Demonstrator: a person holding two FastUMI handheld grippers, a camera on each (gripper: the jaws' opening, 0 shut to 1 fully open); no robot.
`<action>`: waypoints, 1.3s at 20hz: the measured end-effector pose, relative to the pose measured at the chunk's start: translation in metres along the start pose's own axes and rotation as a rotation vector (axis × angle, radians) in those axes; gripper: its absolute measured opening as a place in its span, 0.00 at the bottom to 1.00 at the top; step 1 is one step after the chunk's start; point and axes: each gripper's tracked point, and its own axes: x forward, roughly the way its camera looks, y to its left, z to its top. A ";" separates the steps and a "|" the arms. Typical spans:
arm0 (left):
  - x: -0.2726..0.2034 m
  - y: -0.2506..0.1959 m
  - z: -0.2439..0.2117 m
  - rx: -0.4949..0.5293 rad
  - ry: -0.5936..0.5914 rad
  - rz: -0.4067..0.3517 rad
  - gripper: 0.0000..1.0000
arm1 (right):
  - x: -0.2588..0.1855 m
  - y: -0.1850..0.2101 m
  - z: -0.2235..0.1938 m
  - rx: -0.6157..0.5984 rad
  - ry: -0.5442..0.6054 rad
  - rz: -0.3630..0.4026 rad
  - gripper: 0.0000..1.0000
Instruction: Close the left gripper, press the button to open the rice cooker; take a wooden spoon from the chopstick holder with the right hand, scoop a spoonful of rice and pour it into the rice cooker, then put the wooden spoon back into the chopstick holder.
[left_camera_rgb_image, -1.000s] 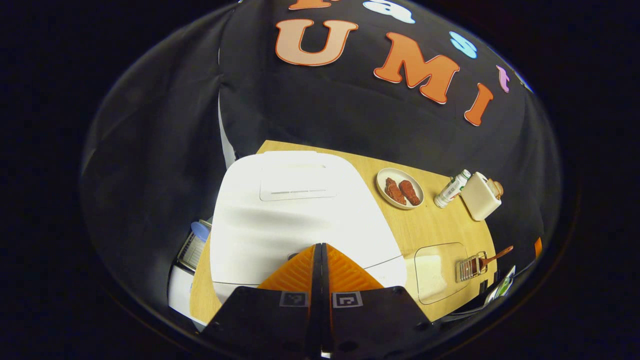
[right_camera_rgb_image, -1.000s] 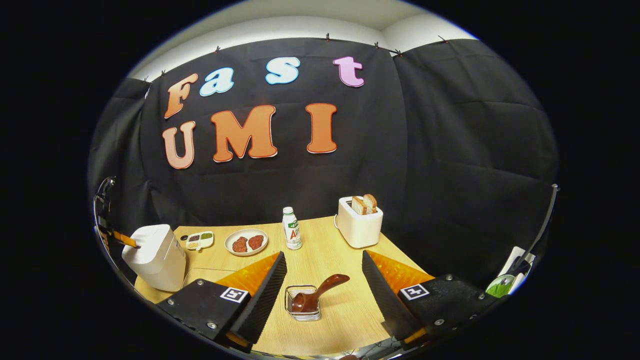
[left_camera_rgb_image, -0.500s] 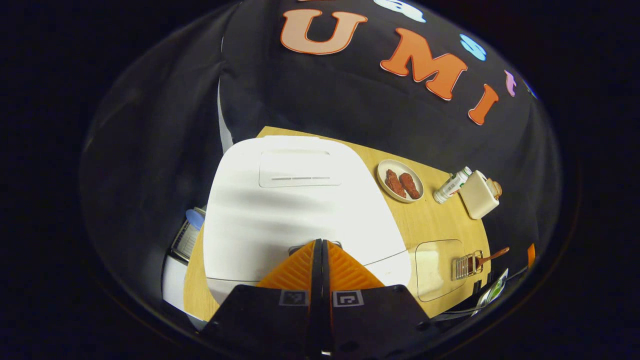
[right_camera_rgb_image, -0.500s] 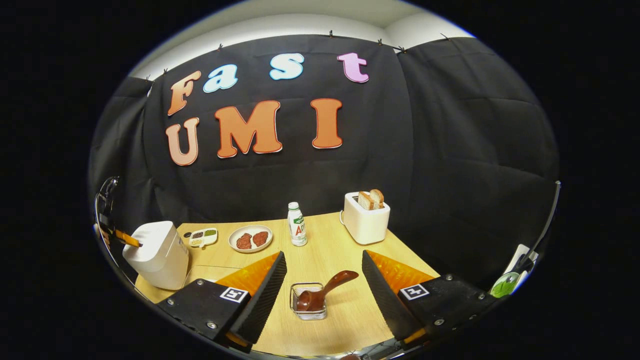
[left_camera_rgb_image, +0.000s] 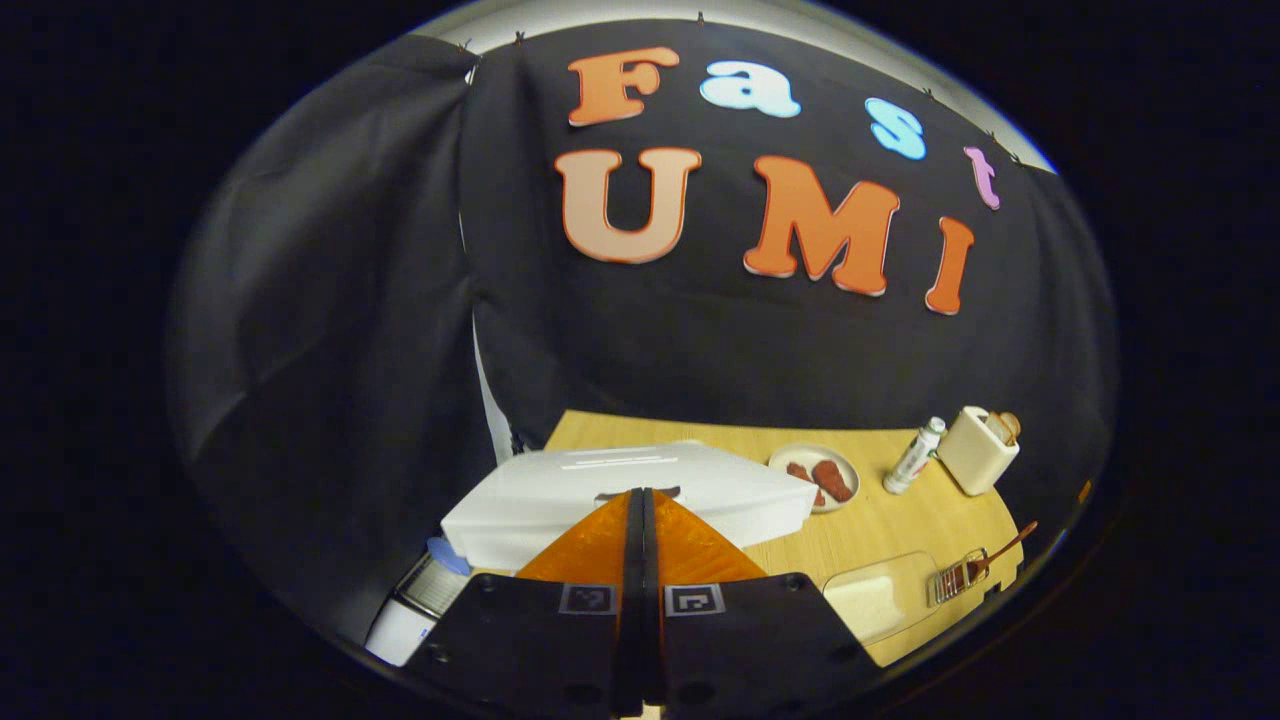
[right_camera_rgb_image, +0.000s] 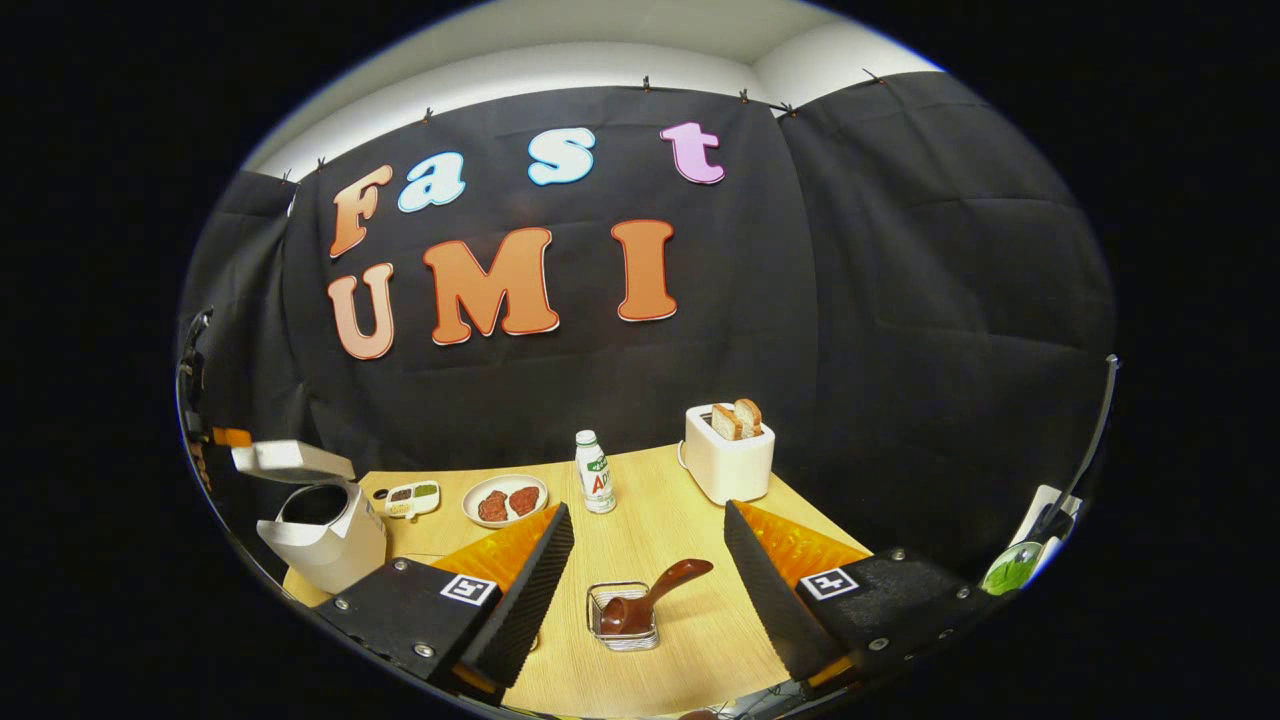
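Rice cooker (right_camera_rgb_image: 318, 535) lid up. Right tongs (right_camera_rgb_image: 640, 590) released, wooden spoon (right_camera_rgb_image: 650, 597) between them at 12 o'clock in chopstick holder (right_camera_rgb_image: 622, 616), handle toward 2 o'clock. Left tongs (left_camera_rgb_image: 641, 520) clenched, empty.

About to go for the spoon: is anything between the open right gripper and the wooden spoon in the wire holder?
Nothing visible. In the right gripper view the open right gripper frames the brown wooden spoon, which stands in the small wire chopstick holder; only bare light wooden table lies between.
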 end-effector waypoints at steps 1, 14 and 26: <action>-0.010 -0.003 0.015 -0.004 -0.052 0.003 0.04 | 0.000 0.000 0.001 -0.001 -0.001 -0.002 0.95; -0.111 0.005 0.023 -0.082 -0.238 0.013 0.05 | -0.004 -0.008 0.004 -0.009 -0.001 -0.027 0.95; -0.144 0.017 0.015 -0.120 -0.286 0.039 0.99 | 0.042 -0.030 -0.050 0.157 0.059 -0.045 0.95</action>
